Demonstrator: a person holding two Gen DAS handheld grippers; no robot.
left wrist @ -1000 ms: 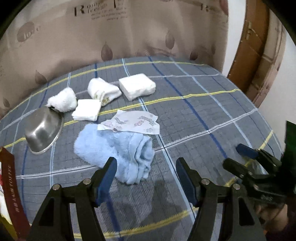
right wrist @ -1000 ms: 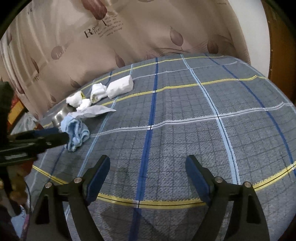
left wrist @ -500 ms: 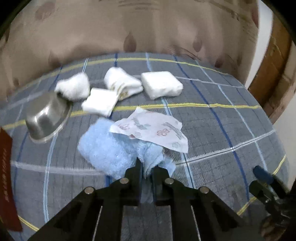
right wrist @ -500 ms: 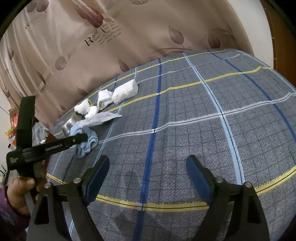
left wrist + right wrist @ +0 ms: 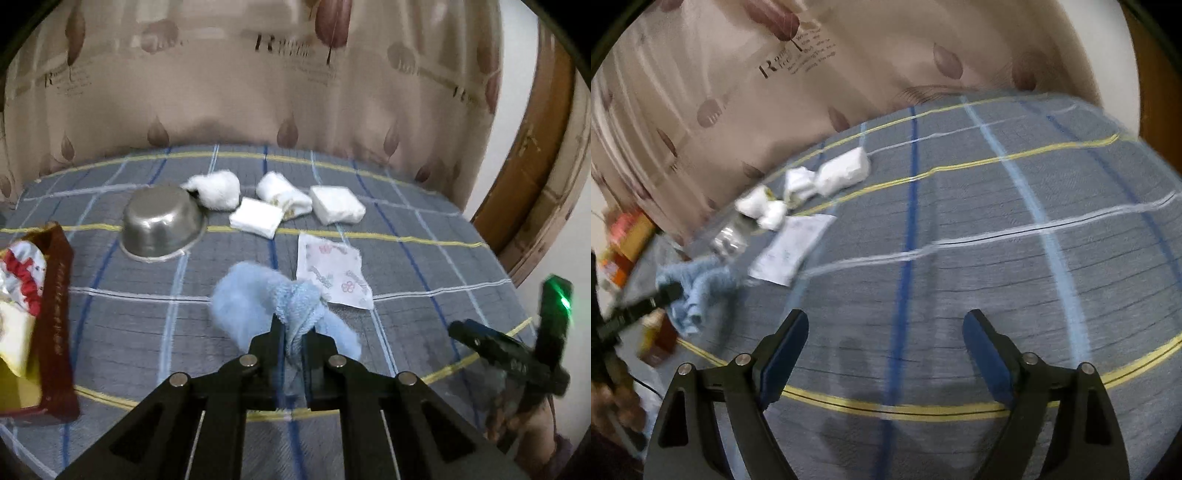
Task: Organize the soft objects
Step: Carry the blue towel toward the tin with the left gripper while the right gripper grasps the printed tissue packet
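One steel bowl (image 5: 162,225) upturned; fluffy white bundle (image 5: 216,190) touching rim.

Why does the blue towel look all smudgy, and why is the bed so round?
Left wrist view: the blue towel is motion-blurred, the steel bowl fairly sharp. Right wrist view: everything smears. Both fisheye lenses bend the flat checked bedcover.

Both grippers are made of black plastic with round silver screws. Blue pads are seen on the right gripper (image 5: 882,339). A green light, perhaps, is lit on it.
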